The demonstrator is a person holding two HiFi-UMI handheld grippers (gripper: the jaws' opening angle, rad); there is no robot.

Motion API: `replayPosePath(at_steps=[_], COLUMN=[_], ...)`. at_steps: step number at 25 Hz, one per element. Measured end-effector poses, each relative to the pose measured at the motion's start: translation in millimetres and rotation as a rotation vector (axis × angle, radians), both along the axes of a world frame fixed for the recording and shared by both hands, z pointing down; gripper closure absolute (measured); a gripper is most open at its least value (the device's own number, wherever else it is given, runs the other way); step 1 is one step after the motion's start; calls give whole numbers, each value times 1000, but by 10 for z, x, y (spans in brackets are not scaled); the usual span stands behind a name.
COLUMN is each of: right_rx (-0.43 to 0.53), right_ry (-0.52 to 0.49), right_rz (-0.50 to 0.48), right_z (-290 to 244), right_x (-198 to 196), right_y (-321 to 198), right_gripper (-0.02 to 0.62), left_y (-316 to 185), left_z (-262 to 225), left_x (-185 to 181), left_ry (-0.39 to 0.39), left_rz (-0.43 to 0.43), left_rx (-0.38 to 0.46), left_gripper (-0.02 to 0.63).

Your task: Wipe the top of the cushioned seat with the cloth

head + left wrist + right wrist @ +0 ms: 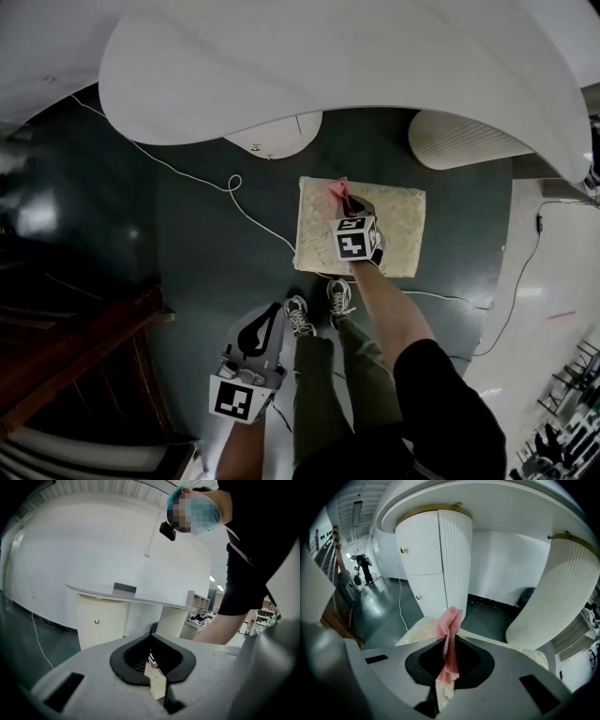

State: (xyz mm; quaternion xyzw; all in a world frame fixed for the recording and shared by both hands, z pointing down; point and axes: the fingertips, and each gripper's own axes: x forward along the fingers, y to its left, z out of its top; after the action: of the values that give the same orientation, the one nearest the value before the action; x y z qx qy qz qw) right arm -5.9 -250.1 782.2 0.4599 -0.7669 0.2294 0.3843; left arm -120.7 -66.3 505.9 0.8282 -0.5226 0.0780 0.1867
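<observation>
Right gripper (pixel 352 208): I hold it clamped on the pink cloth (pixel 338 191), over the seat's far edge.
Cloth: bunched, sticking out past my jaws.
Cushioned seat (pixel 403 234): cream, on the dark floor (pixel 187 244), just ahead of my shoes (pixel 319 307).
Left gripper (pixel 270 317): jaws together, empty, low beside my leg, well apart from the seat.

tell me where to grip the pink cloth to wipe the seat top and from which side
Grip the cloth on its gathered middle fold, as the right gripper has it now: jaws shut on the bunch, a loose pink end poking past the tips. Come from above, tips down at the cushioned seat, so that the soft free end probably meets the flat top first.
</observation>
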Motion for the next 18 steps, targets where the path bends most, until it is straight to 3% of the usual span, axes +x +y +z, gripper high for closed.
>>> replayPosePath(at_steps=[12,18], right_rx=[-2,-17], right_ry=[135,197], right_rz=[255,366], right_z=[24,12], right_x=[1922,2578], right_y=[109,233], right_gripper=[571,572], left_y=[-208,-244], left_z=[203,271], left_x=[709,939], left_ry=[34,43], left_rz=[171,239], left_rx=[-18,-26], left_gripper=[588,589])
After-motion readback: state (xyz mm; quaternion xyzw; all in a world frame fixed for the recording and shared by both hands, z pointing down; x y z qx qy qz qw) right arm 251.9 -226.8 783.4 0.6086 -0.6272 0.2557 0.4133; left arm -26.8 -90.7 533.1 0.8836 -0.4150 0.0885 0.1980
